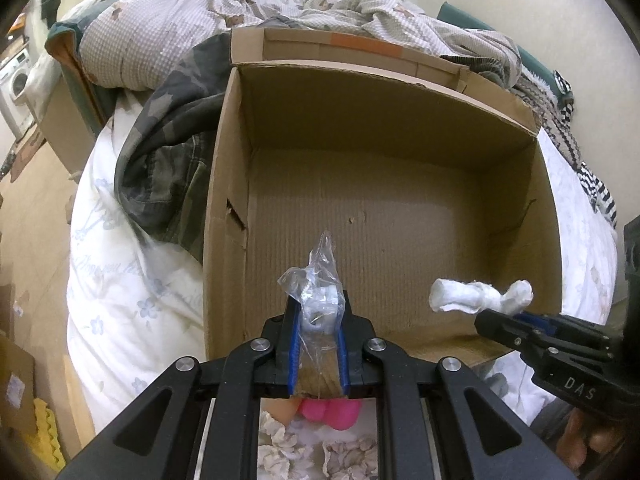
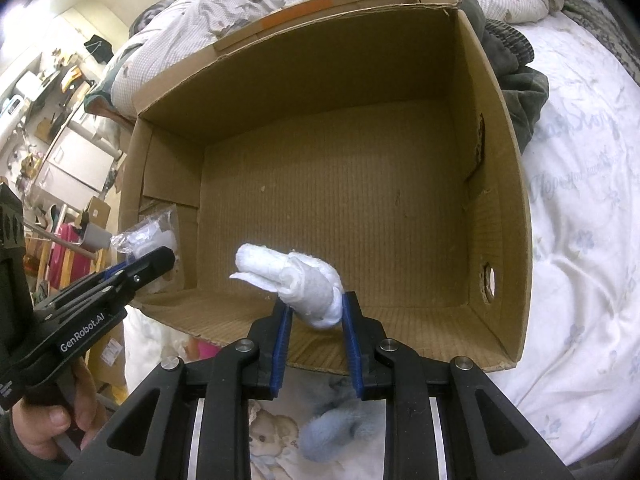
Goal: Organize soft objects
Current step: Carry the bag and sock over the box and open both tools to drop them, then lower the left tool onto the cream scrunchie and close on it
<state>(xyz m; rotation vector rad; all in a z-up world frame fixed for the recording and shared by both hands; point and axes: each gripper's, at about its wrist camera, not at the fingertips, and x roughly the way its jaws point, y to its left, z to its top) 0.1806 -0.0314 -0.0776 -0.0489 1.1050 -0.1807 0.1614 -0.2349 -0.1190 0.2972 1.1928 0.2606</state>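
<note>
Left gripper (image 1: 316,312) clamps a crinkled clear plastic bag (image 1: 316,280) over the open brown cardboard box (image 1: 400,208); at its 3 o'clock, right gripper (image 2: 316,312) pinches a white rolled cloth (image 2: 296,280)

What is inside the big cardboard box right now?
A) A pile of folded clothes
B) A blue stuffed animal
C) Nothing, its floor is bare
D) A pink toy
C: the cardboard box shows only bare corrugated floor, while the white rolled cloth and the clear plastic bag are held above it in the tools.
</note>
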